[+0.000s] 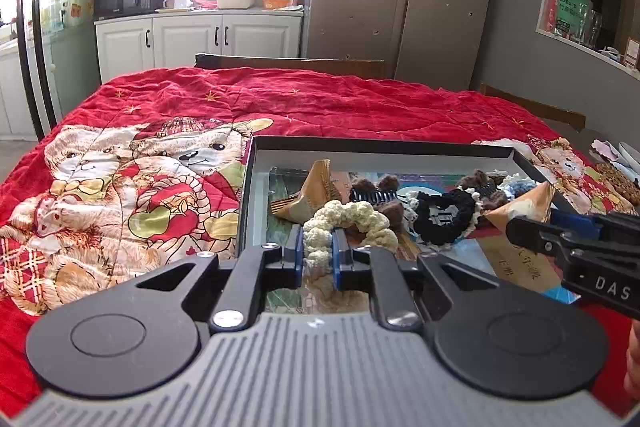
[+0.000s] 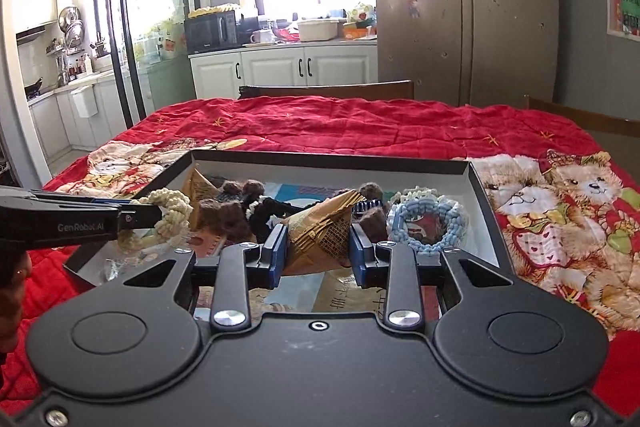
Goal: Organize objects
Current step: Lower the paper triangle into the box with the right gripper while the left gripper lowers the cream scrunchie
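A shallow black box (image 1: 380,143) (image 2: 328,159) lies on the red bear blanket and holds hair accessories and snack packets. My left gripper (image 1: 316,255) is shut on a cream knitted scrunchie (image 1: 352,217), seen also in the right wrist view (image 2: 170,213). My right gripper (image 2: 318,251) is shut on a tan triangular packet (image 2: 320,231), seen at the right edge of the left wrist view (image 1: 528,205). In the box lie a second tan packet (image 1: 308,193), a black scrunchie (image 1: 444,215), brown fuzzy clips (image 1: 380,193) and a light blue scrunchie (image 2: 428,227).
The red blanket (image 1: 280,99) covers the table. Wooden chair backs (image 1: 288,61) stand at the far edge and far right. More small items (image 1: 616,179) lie on the table right of the box. Kitchen cabinets and a fridge stand behind.
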`<state>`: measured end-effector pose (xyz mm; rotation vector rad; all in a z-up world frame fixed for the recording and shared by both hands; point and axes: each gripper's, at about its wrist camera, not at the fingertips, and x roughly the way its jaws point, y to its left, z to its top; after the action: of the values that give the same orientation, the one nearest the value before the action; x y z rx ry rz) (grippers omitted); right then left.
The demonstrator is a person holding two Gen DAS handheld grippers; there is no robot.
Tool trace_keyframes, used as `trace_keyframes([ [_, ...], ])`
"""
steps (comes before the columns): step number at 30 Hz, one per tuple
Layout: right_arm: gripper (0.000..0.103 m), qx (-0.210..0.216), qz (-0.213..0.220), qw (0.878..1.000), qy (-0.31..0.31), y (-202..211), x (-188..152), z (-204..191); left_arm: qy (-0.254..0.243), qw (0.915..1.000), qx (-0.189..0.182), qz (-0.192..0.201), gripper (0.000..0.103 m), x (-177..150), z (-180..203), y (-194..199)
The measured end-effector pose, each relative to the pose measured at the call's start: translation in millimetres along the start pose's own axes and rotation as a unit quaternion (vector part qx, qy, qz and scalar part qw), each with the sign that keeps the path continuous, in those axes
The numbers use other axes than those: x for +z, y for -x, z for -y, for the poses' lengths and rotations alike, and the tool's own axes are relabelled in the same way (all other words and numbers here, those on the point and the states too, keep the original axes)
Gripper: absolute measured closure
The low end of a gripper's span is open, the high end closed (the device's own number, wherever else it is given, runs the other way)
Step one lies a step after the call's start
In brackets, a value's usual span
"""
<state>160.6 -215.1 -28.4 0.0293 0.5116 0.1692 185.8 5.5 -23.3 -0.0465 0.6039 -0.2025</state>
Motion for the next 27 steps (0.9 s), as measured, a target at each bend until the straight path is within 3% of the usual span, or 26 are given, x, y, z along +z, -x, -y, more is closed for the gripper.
trace_keyframes([
  [27, 0.072, -0.006, -0.031, 0.999, -0.011, -26.5, -9.5, 7.9, -0.01, 0.9996, 0.01, -0.025, 0.085, -6.8, 0.6, -21.3],
])
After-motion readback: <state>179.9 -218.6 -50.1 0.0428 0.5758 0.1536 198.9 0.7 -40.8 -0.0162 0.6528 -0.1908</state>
